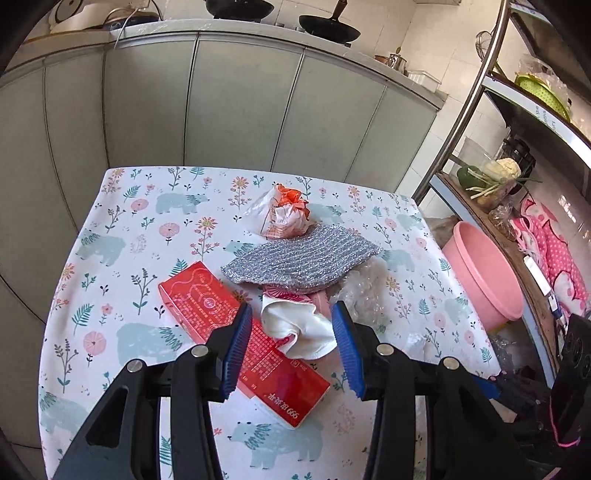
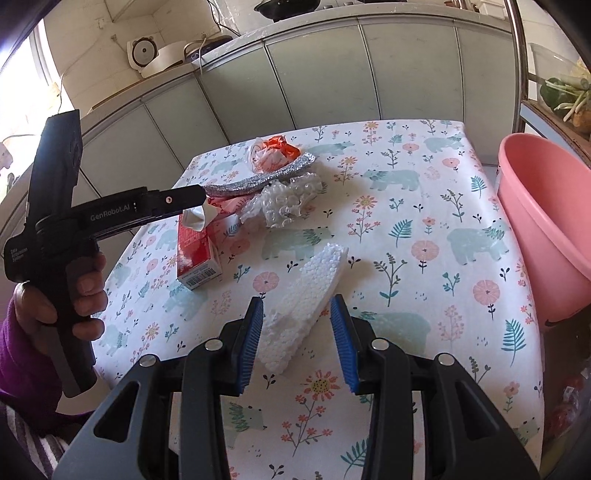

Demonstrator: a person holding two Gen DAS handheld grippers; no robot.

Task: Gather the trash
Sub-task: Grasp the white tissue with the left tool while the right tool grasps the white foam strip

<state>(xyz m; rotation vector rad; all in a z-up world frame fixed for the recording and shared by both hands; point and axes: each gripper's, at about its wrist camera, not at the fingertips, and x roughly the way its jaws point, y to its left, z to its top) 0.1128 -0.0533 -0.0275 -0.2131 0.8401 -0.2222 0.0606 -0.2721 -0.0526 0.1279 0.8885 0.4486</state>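
Beside the table (image 2: pixel 406 236), a pink basin (image 2: pixel 543 236); contents hidden.

Floral tablecloth (image 2: pixel 424 236), grey cabinets (image 1: pixel 236 107), woks (image 1: pixel 328 26) on counter, veg on shelf (image 1: pixel 491 173).

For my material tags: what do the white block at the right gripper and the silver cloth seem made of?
White block: apparently expanded polystyrene foam, matte, with a beaded surface and crumbly broken end. Silver cloth: probably a metallic-thread scouring cloth, glittery, ribbed knit.
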